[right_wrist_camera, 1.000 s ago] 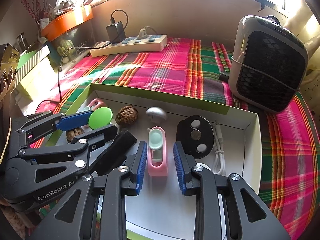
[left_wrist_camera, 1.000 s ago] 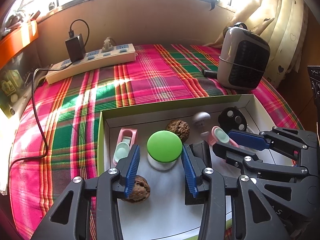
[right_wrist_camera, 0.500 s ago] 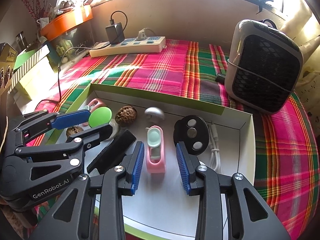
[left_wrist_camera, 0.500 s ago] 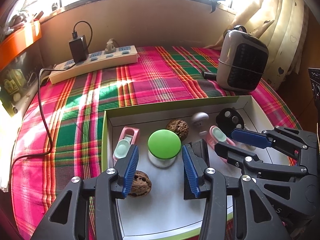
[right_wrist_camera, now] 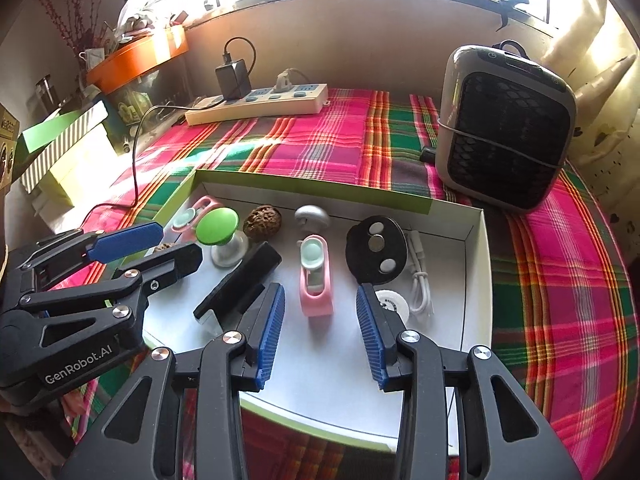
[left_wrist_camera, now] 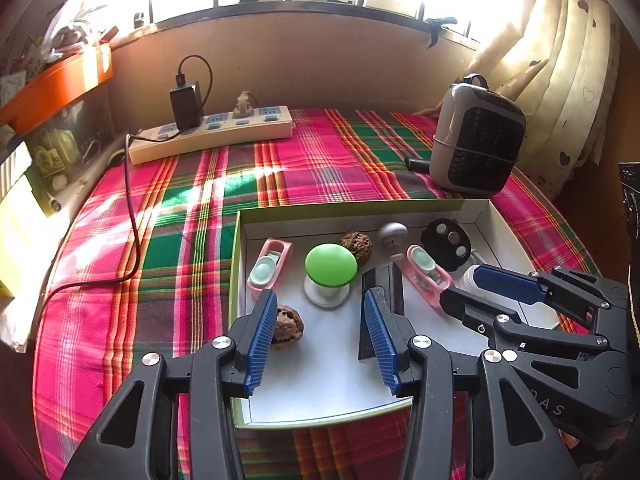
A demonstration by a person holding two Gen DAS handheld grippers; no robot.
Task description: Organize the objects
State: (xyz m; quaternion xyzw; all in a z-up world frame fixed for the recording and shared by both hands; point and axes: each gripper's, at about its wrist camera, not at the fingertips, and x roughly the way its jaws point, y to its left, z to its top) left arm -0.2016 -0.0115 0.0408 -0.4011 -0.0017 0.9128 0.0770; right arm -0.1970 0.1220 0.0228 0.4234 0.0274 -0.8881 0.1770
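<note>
Right wrist view showed the right gripper [right_wrist_camera: 320,332] opening, empty, above the pink clip [right_wrist_camera: 315,280]; closing crookedly could skid it into the black disc [right_wrist_camera: 376,250].

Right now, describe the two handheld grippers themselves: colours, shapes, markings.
Both are alike: the left gripper and right gripper have black plastic linkage arms joined by round silver bolts, with triangular cut-outs, and flat blue ribbed pads. White lettering "GenRobot.AI" marks the left body. No hands or sleeves show.
</note>
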